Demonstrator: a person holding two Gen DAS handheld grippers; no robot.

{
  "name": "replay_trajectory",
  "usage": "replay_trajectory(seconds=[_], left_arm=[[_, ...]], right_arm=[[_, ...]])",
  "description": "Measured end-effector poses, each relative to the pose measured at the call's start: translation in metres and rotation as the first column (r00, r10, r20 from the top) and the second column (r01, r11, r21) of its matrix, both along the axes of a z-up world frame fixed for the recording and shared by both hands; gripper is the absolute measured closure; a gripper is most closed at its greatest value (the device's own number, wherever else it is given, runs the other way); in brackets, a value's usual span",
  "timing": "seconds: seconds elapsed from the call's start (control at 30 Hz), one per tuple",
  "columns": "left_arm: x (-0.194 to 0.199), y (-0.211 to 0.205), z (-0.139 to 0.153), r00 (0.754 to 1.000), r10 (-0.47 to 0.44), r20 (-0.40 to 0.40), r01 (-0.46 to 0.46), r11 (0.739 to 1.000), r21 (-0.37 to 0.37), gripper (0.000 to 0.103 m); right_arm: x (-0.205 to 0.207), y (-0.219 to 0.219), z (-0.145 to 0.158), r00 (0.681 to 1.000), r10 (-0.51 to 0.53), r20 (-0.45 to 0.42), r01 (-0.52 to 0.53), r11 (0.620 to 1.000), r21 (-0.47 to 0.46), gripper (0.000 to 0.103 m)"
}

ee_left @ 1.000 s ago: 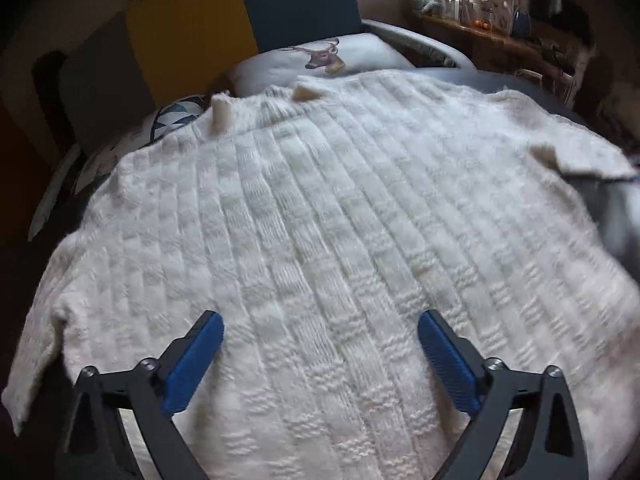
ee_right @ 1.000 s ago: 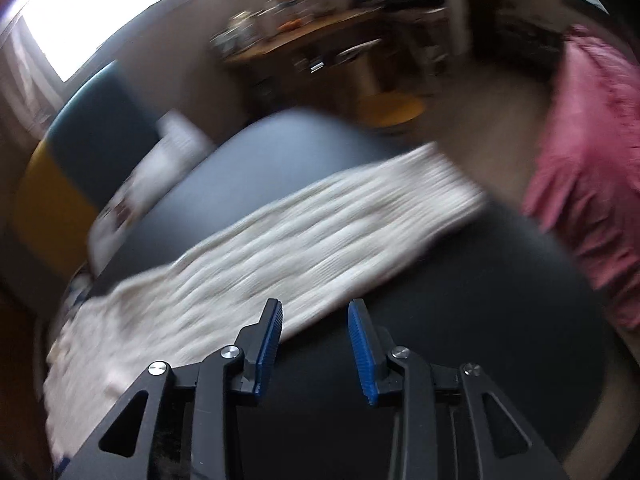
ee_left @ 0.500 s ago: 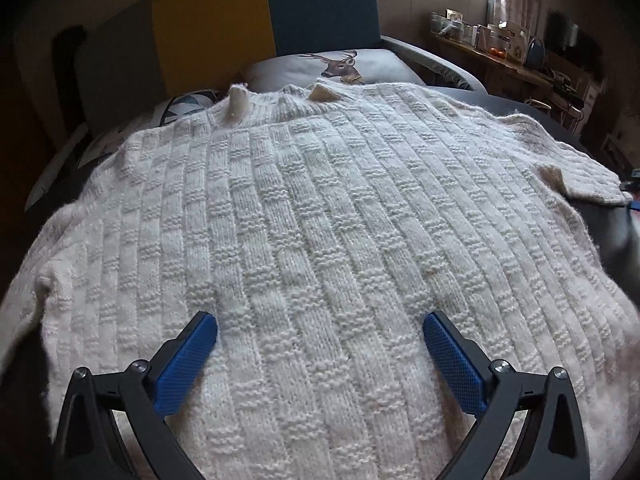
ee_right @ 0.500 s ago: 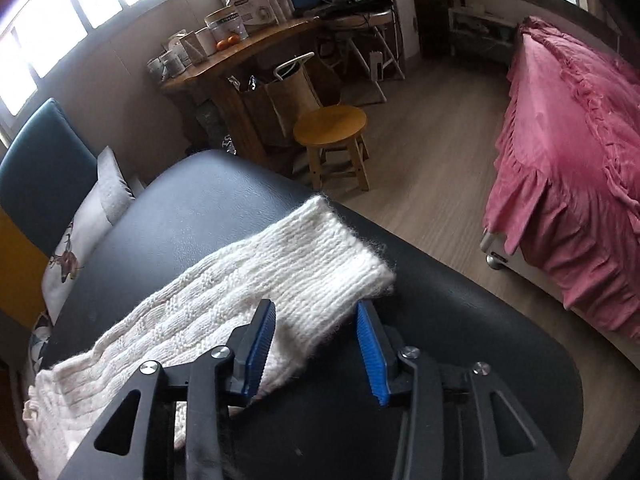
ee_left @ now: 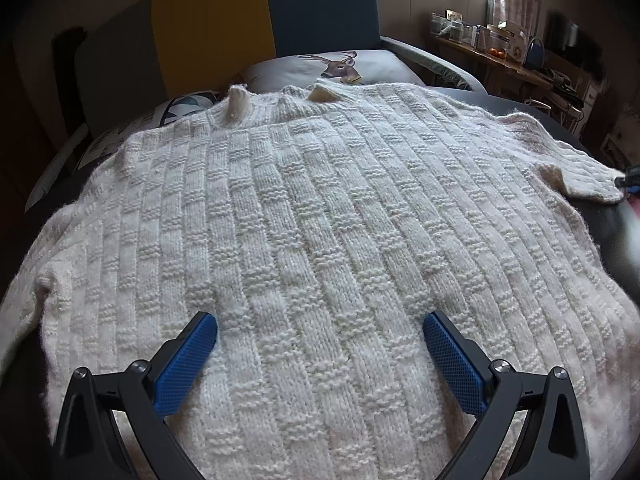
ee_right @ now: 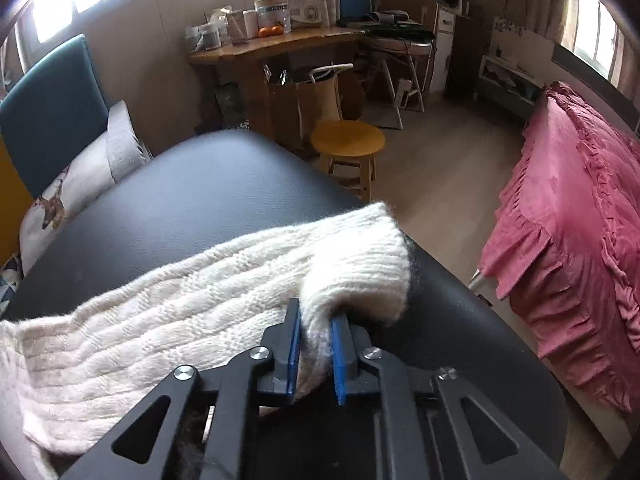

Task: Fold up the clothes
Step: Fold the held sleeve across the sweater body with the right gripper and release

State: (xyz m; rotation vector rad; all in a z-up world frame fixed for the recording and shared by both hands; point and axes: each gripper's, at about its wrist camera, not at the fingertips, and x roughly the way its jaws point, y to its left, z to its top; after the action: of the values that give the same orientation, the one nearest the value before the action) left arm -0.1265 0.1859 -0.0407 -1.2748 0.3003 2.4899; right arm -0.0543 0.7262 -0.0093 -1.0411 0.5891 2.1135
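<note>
The cream knit sweater (ee_left: pixel 312 208) is lying spread flat, basket-weave texture up, across the black padded table (ee_right: pixel 192 208). The left gripper (ee_left: pixel 320 340) is hovering spread wide over its lower body, grasping nothing, while the right gripper (ee_right: pixel 314 332) is pinching the ribbed sleeve cuff (ee_right: pixel 360 264), lifting it. The sweater's near hem is running out of frame.

The left gripper (ee_left: pixel 320 336) has its two blue fingers spread wide apart, with nothing between them. The right gripper (ee_right: pixel 314 320) has its blue fingers squeezed together, pinching white fuzzy knitted wool (ee_right: pixel 316 326) between them.
</note>
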Motion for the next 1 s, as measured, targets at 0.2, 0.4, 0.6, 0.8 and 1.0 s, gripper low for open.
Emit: replay_trajectory(seconds=[0.2,0.4,0.6,0.8,1.0], left_arm=[[-0.002,-0.001,0.001,1.0,-0.003,0.009,0.003,1.0,0.004,0.0],[-0.012,-0.007,0.018,0.998,-0.023,0.055,0.019,0.997,0.069,0.0],[-0.027,-0.036,0.062,0.999,0.037,0.013,-0.039,0.985,0.17,0.0],[-0.048,-0.073,0.078,0.993,0.11,0.043,-0.117,0.962,0.245,0.0],[-0.06,-0.096,0.051,0.978,0.157,0.14,-0.192,0.939,0.286,0.0]], right_arm=[[-0.002,-0.043,0.051,0.976,0.1,-0.193,-0.098,0.995,0.02,0.092],[-0.025,-0.137,0.122,0.886,0.338,-0.318,-0.326,0.941,0.092,0.092],[-0.054,-0.248,0.156,0.743,0.529,-0.409,-0.549,0.832,0.081,0.092],[-0.09,-0.363,0.13,0.628,0.671,-0.394,-0.72,0.693,0.033,0.092],[-0.116,-0.44,0.047,0.605,0.737,-0.301,-0.791,0.601,-0.117,0.092]])
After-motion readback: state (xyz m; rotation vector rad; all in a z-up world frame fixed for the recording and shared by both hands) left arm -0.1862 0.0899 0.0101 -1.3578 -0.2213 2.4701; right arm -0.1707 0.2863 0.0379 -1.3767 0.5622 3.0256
